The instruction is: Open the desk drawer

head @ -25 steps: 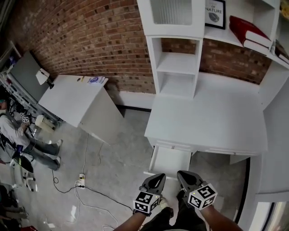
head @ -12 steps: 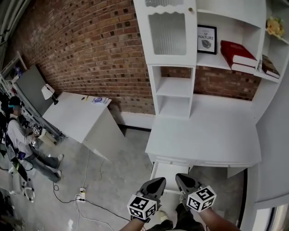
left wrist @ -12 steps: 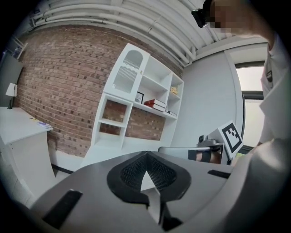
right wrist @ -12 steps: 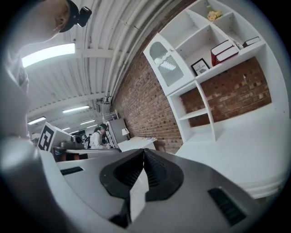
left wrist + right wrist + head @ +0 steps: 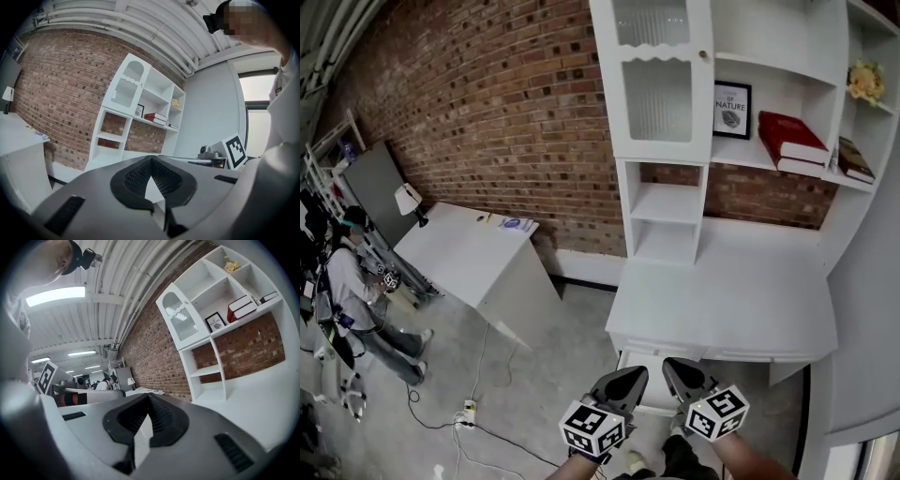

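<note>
The white desk (image 5: pixel 722 300) with its shelf hutch stands ahead in the head view. Its left drawer (image 5: pixel 653 386) is pulled out below the front edge, partly hidden behind both grippers. My left gripper (image 5: pixel 635 374) and right gripper (image 5: pixel 673 367) hover side by side above the drawer, touching nothing. Both are shut with nothing between the pads. In the left gripper view the left gripper (image 5: pixel 151 161) points level at the hutch (image 5: pixel 136 112). The right gripper (image 5: pixel 149 397) also points level, with its tips together.
A second white desk (image 5: pixel 469 253) with a lamp (image 5: pixel 408 199) stands at the left along the brick wall. A seated person (image 5: pixel 356 300) is at the far left. Cables and a power strip (image 5: pixel 469 408) lie on the floor. Books (image 5: pixel 792 141) and a framed picture (image 5: pixel 731 108) fill the shelves.
Both grippers have risen together above the open drawer. The head view has tilted up, so more of the hutch and its upper shelves shows.
</note>
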Demonstrator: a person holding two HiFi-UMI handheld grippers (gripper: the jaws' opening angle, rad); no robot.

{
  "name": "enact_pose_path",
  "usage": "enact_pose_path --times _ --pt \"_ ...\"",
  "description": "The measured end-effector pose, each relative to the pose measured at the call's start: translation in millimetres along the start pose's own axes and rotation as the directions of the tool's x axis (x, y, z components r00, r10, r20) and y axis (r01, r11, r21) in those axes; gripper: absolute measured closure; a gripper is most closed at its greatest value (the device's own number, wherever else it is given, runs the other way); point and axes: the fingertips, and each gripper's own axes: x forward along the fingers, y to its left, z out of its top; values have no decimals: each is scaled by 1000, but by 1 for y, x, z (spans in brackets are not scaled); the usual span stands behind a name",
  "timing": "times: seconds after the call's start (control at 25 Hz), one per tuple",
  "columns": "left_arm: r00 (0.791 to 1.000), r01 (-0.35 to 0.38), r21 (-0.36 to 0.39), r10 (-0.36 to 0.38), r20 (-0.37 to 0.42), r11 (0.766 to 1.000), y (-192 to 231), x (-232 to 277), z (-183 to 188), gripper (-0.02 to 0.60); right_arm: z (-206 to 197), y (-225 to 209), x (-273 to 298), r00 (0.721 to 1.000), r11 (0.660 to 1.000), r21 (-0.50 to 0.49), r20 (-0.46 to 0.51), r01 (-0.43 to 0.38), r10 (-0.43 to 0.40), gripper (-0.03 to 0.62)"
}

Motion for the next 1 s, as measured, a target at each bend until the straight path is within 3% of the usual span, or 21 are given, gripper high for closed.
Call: enact_pose_path --times 0.48,1.0 --pt "999 12 26 -13 34 1000 -1 4 27 569 21 11 5 1000 999 -50 14 -13 14 577" --pt "999 -12 20 11 38 1000 17 5 31 569 19 10 22 1000 998 -60 -4 -29 29 577"
